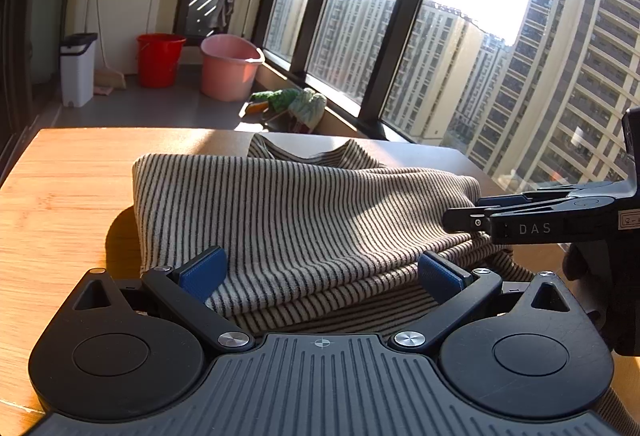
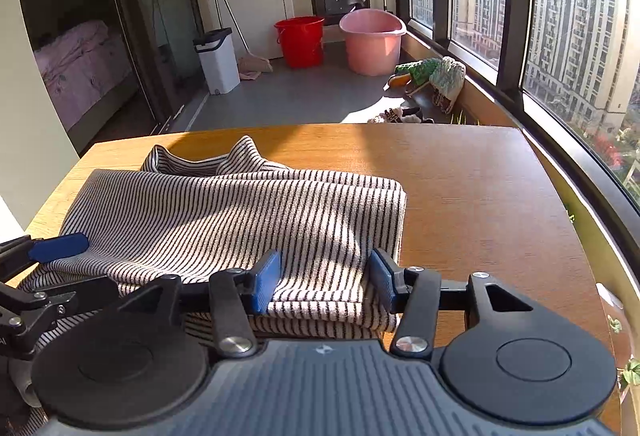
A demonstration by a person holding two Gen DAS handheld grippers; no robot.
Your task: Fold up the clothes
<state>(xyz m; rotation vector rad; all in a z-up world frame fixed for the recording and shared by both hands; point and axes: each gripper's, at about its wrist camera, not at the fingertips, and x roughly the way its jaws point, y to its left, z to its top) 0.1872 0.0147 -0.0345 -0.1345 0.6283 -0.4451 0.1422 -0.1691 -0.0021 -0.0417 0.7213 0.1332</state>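
Observation:
A black-and-white striped garment lies folded in layers on the wooden table; it also shows in the right wrist view. My left gripper is open, its blue pads wide apart over the garment's near left edge. My right gripper is open, its pads on either side of the near right corner of the fold. In the left wrist view the right gripper comes in from the right at the cloth's edge. In the right wrist view a blue pad of the left gripper shows at the left.
The table stands by large windows on the right. On the floor behind are a red bucket, a pink basin, a white bin, a broom and green cloths.

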